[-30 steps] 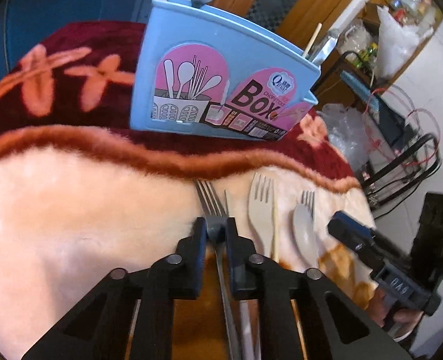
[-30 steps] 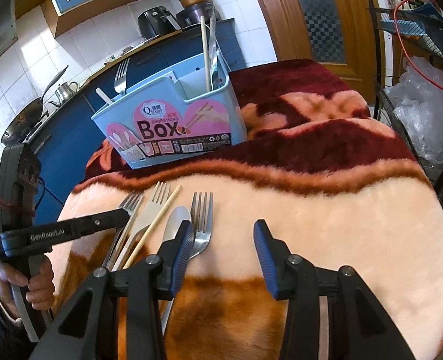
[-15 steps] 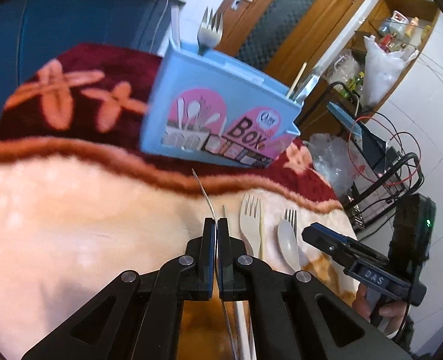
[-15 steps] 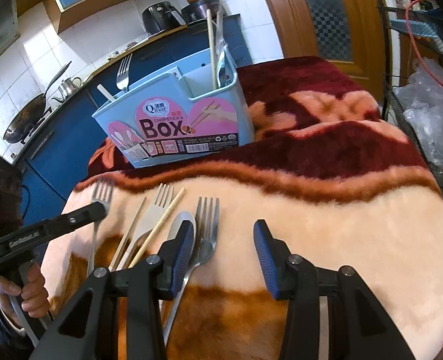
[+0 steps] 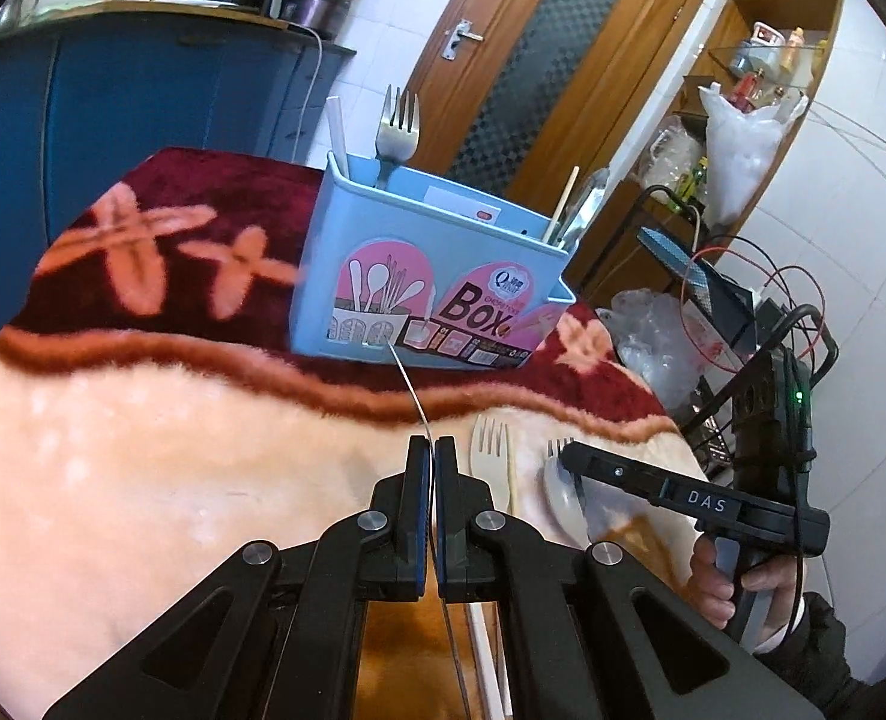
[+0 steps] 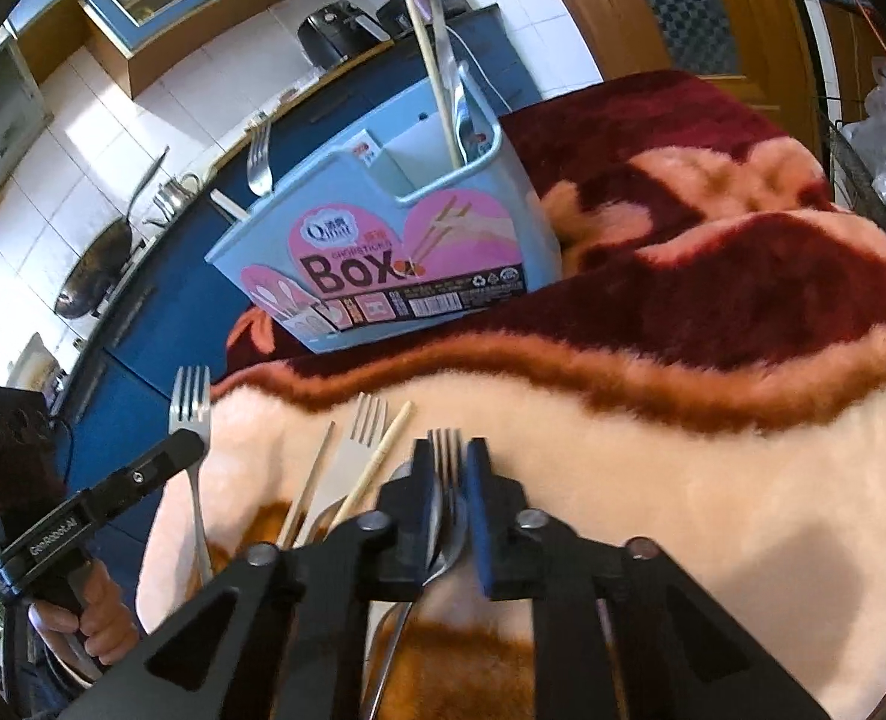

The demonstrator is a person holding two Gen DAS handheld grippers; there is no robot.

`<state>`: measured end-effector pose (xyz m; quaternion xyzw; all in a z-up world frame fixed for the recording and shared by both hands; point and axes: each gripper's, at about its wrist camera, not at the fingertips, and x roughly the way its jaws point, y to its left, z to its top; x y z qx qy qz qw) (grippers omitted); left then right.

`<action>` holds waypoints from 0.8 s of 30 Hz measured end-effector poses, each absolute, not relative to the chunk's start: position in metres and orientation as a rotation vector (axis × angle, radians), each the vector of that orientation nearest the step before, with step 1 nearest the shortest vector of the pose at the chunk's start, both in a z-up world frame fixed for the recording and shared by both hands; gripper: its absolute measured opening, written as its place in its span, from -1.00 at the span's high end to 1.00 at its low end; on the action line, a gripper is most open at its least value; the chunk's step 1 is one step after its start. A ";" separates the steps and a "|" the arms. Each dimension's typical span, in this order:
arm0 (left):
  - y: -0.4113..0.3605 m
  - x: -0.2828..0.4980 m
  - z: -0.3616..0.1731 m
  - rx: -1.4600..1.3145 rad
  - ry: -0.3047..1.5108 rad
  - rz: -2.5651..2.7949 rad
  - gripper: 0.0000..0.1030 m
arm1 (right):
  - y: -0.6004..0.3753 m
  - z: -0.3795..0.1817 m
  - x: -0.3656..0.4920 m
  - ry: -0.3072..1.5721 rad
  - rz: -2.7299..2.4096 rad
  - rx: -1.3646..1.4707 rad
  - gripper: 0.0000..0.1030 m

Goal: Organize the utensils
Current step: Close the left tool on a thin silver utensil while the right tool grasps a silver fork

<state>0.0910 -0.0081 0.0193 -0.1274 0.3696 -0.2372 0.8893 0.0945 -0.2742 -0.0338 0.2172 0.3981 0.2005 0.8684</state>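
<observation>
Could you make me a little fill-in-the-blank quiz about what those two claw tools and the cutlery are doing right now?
1. Each gripper, left and right, is shut on a metal ____.
2. The holder standing on the blanket is light ____ in colour.
3. The big word printed on the holder's front reads ____.
4. The plastic fork lies between two wooden ____.

Missing words: fork; blue; Box; chopsticks

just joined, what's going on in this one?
Utensil sorting on a blanket-covered table. The left gripper is shut on a metal fork, lifted off the blanket. The right gripper is shut on another fork lying by the beige fork. The blue utensil box stands behind.
</observation>
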 end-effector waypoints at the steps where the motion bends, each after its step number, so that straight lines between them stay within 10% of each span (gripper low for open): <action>1: -0.007 0.090 0.020 -0.265 0.764 -0.492 0.99 | -0.276 -0.032 0.093 0.820 0.417 0.461 0.86; 24: -0.002 0.078 0.037 -0.228 0.670 -0.452 0.99 | -0.281 -0.039 0.097 0.868 0.413 0.447 0.72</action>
